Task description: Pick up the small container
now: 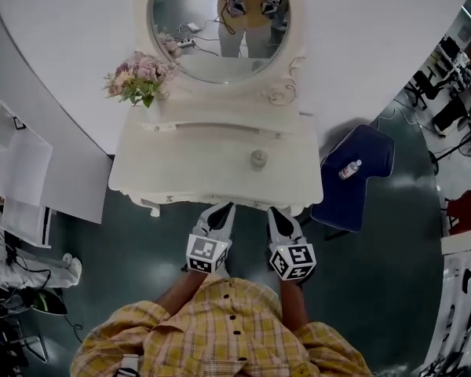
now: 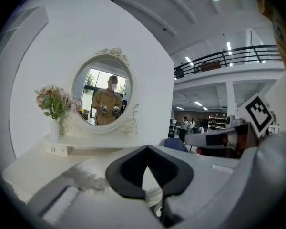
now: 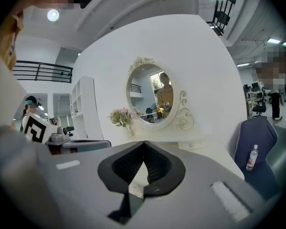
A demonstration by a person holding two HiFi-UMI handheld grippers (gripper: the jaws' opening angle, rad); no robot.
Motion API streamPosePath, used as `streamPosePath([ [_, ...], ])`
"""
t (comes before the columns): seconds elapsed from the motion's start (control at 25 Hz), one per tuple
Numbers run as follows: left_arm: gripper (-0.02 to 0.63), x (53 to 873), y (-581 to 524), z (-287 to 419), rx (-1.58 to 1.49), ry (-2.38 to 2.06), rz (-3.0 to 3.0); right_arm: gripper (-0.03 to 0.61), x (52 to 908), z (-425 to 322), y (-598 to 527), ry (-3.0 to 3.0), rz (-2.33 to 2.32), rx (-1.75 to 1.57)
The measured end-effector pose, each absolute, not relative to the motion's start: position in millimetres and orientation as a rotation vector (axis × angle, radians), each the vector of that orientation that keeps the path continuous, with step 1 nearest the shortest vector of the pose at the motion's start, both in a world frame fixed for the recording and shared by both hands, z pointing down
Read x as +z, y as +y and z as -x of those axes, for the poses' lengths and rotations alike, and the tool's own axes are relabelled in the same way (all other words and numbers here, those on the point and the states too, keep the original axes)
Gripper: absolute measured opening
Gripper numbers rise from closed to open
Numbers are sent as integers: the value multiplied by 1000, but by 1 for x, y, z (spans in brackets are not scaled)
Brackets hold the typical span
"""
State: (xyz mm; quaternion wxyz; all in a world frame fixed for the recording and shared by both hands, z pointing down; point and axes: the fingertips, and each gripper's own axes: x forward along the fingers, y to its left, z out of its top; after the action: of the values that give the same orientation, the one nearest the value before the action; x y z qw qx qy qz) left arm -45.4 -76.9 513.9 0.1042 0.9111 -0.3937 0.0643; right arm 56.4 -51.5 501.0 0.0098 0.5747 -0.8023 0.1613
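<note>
The small container (image 1: 258, 159), a low round pale jar, stands on the white vanity table (image 1: 180, 163), right of its middle. Both grippers hover side by side just off the table's front edge, short of the jar. My left gripper (image 1: 226, 206) (image 2: 147, 148) is shut with nothing in it, its dark pads meeting at the tip. My right gripper (image 1: 275, 209) (image 3: 143, 142) is shut and empty too, and is the one more nearly in line with the jar. Neither gripper view shows the jar; the jaws cover the tabletop ahead.
An oval mirror (image 1: 218, 22) (image 2: 102, 97) rises at the table's back. A vase of pink flowers (image 1: 139, 77) (image 2: 54, 101) stands at the back left. A blue chair (image 1: 353, 175) (image 3: 257, 142) with a bottle (image 1: 350, 169) (image 3: 250, 157) on it stands right of the table.
</note>
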Motion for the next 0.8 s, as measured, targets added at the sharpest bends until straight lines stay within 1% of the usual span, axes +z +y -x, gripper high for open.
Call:
streamPosePath([
  [0.4,0,513,-148,47,190,-1084,-2734,-2,504,-49,-122,-2439,-1859,497],
  [0.8,-2,536,-175,43,215,-1086,-2678,-2,524,-52,-150,-2404,-1814,543],
])
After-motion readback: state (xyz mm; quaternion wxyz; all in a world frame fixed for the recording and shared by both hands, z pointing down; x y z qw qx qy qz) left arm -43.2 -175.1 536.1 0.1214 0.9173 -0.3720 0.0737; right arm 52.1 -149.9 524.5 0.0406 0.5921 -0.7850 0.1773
